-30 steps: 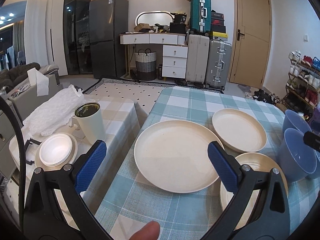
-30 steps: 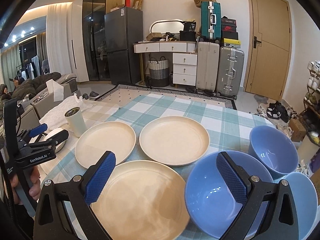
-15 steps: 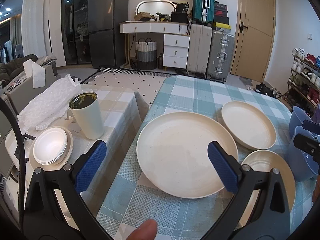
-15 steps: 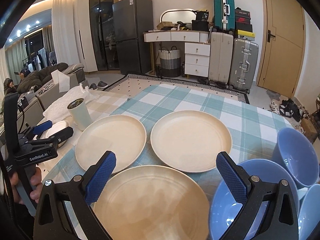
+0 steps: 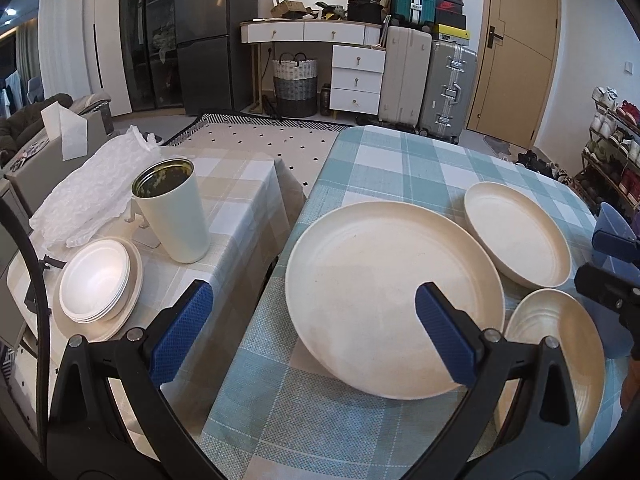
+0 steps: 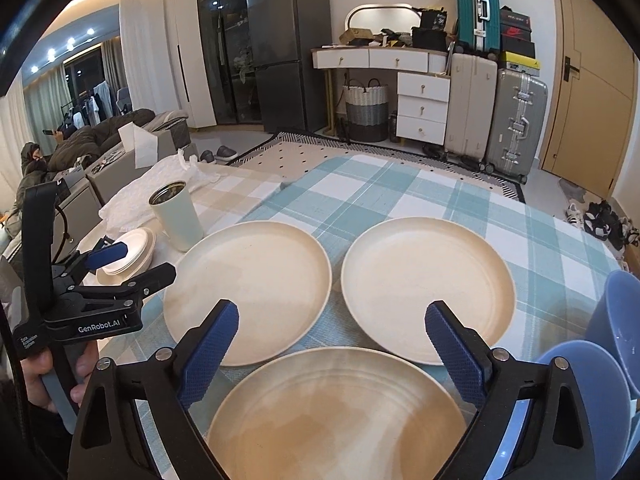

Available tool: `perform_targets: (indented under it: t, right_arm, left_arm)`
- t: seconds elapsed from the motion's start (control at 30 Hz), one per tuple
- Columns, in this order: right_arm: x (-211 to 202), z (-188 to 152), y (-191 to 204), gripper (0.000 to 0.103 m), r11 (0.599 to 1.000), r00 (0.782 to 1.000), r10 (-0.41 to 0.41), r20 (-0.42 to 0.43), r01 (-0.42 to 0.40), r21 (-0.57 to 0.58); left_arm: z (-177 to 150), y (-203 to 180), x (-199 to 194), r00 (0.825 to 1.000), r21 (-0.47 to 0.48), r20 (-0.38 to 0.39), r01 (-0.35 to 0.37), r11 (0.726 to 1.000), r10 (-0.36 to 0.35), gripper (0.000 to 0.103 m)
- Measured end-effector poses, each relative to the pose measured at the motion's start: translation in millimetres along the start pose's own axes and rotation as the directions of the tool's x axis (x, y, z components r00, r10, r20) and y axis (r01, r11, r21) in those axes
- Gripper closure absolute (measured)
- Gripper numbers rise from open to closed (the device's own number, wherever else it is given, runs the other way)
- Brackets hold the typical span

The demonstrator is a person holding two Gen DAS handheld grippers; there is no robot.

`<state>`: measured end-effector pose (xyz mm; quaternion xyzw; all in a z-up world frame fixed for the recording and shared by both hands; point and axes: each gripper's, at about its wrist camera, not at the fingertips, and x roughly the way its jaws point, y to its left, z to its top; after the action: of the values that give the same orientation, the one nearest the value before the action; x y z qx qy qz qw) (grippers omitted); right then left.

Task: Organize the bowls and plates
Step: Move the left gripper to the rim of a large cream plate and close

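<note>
While both jaws gape empty | right gripper (image 6: pixel 332 344) just narrowing over near plate (image 6: pixel 336 416) | pinch rim squarely, lift level

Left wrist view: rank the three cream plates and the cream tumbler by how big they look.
1. Near-left plate, likely because it is closest.
2/3. Far plate and partly hidden near-right plate: unsure.
4. Tumbler.

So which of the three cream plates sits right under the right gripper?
The nearest cream plate, tan-mottled with faint rings, lies directly below the open right gripper; the other two plates are paler and farther back.
</note>
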<state>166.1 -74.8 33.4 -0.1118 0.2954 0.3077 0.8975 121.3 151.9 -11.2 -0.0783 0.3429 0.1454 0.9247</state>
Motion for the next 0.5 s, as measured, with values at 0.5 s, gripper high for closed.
perform_targets:
  t: [0.5]
  right_arm:
    - [62.1, 4.1, 14.3, 0.021, 0.996, 0.99, 0.085, -0.116, -0.085, 0.004]
  left_arm:
    - [-1.2, 8.9, 39.7, 0.997, 0.026, -0.072, 0.014, 1.0, -0.012, 0.008]
